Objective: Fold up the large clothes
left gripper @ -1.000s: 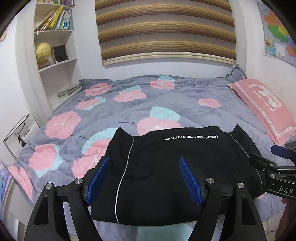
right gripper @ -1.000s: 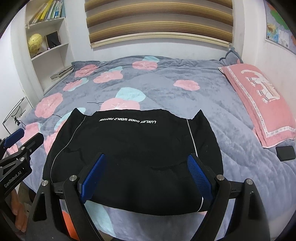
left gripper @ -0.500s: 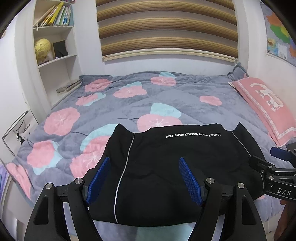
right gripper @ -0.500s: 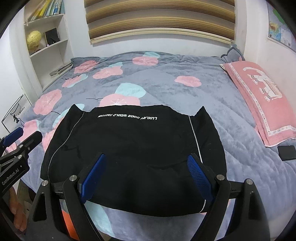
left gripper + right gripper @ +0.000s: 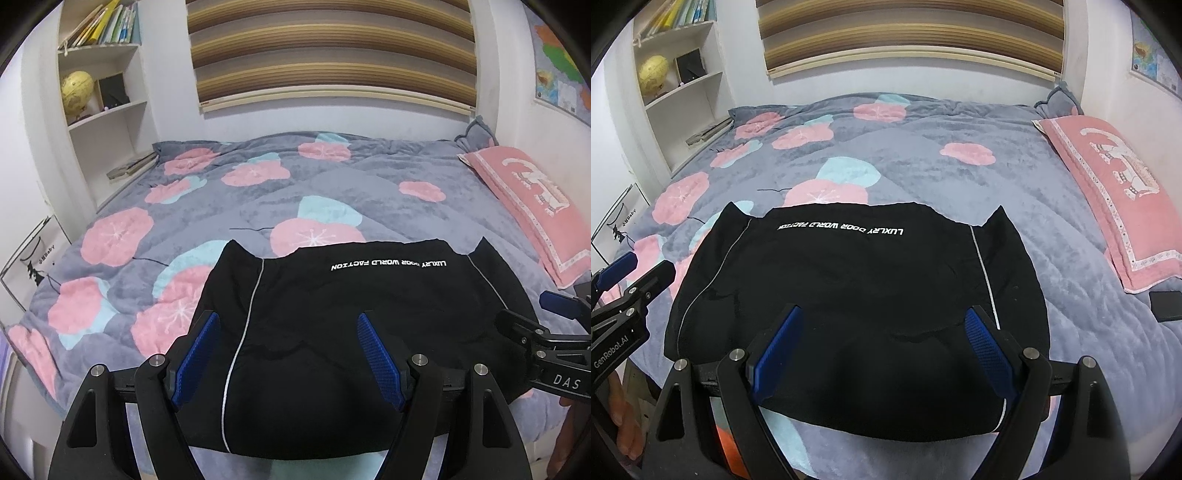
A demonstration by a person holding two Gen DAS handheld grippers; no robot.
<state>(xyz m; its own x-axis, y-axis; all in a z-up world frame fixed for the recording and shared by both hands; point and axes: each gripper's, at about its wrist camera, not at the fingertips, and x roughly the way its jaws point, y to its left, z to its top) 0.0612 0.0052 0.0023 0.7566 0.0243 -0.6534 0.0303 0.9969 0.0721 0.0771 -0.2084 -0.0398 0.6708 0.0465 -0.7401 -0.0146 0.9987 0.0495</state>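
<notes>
A black garment (image 5: 332,332) with white piping and white lettering lies folded into a rough rectangle at the near edge of the bed; it also shows in the right wrist view (image 5: 857,295). My left gripper (image 5: 288,354) is open and empty, held above the garment's near left part. My right gripper (image 5: 882,350) is open and empty above its near right part. Each gripper shows at the edge of the other's view.
The bed has a grey quilt (image 5: 258,192) with pink flowers. A pink pillow (image 5: 532,206) lies at the right, with a dark phone (image 5: 1165,306) near it. White shelves (image 5: 103,103) with books and a globe stand at the left.
Both grippers have drawn back and risen slightly, so the garment sits a little lower and farther in both views. The garment itself has not moved.
</notes>
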